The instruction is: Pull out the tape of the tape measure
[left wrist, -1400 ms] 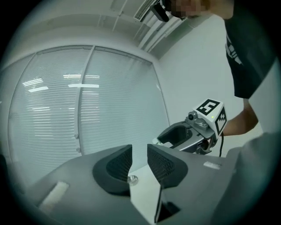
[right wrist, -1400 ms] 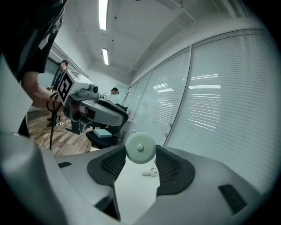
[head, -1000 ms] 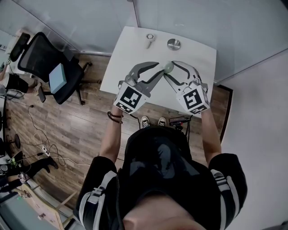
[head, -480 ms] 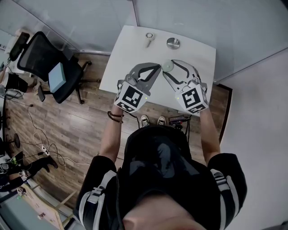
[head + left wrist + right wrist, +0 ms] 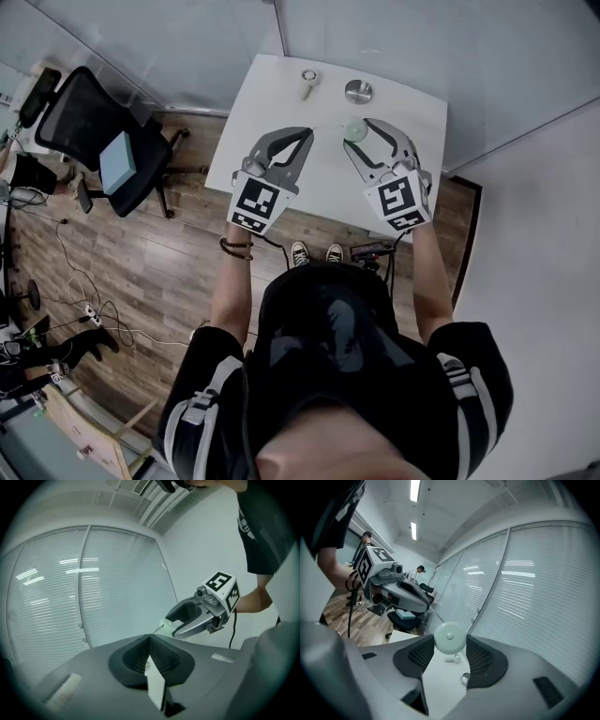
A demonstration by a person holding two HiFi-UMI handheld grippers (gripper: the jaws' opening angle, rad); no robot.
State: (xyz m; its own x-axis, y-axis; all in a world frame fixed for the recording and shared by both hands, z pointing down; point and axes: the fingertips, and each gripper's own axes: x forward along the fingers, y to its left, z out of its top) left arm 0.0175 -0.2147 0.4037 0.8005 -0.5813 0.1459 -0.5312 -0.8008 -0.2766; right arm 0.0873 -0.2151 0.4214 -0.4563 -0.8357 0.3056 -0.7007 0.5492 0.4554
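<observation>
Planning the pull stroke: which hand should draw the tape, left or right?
Left. The left gripper's jaws are shut, seemingly on the tape's end. The right gripper clamps the round tape measure, so it should anchor.

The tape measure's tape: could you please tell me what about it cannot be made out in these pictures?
- Tip of the tape: left gripper view; pinched inside the shut left gripper.
- Markings on it: head view; far too small to read.
- Its outlet: right gripper view; turned away behind the tape measure's round face.
</observation>
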